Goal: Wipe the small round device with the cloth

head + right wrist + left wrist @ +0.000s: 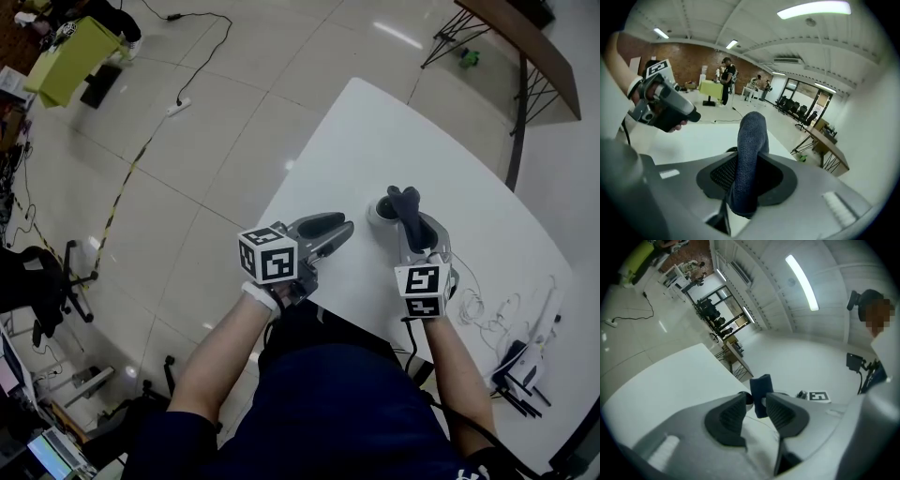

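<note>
Right tongs [413, 221] holding dark cloth [405, 198] by small round device [379, 215], left tongs [330, 230] nearby

Cloth [749, 154]: dark blue, fine knit. Table [394, 141]: plain white. Left gripper [757, 401] and right gripper [750, 164]: grey, black pads [725, 420]; marker cube [269, 254]: black-and-white squares.

No legible text, brand or number anywhere. Only square black-and-white coded markers [277, 263] on cube [269, 255] of left tool [336, 228] and cube [423, 291] of right tool [409, 211].
</note>
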Available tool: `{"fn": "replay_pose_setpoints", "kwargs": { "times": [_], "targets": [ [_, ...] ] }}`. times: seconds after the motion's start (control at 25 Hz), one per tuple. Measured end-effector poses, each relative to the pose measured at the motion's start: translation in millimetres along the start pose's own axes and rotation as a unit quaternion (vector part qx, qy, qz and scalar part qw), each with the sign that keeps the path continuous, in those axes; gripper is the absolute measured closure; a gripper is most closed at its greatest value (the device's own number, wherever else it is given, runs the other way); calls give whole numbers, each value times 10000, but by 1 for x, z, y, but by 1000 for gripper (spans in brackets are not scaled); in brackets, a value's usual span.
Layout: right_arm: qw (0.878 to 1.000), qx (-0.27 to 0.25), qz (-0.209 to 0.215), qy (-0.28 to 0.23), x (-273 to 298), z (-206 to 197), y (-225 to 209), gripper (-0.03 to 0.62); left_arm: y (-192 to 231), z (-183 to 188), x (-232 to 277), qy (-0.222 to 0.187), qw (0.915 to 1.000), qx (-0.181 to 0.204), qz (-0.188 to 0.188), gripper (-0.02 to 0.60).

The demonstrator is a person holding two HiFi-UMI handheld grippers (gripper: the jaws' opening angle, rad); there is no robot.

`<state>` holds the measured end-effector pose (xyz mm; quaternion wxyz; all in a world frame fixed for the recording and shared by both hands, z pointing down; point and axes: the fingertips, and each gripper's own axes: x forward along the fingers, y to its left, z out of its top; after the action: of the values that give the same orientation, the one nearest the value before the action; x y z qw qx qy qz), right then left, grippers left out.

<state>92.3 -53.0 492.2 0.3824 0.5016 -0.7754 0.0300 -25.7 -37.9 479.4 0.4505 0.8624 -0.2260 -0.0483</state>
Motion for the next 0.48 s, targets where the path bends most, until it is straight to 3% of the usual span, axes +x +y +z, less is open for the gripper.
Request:
{"fn": "replay_pose_setpoints", "kwargs": {
  "times": [0.24,0.48],
  "targets": [
    [9952,-948,96,205,6,8,34,484,8,-6,-10,37,9999,-44,103,448],
    [9876,-1513,330,268,12,-1,69,484,16,-5,-21,2,9998,-116,155,449]
  ]
}}
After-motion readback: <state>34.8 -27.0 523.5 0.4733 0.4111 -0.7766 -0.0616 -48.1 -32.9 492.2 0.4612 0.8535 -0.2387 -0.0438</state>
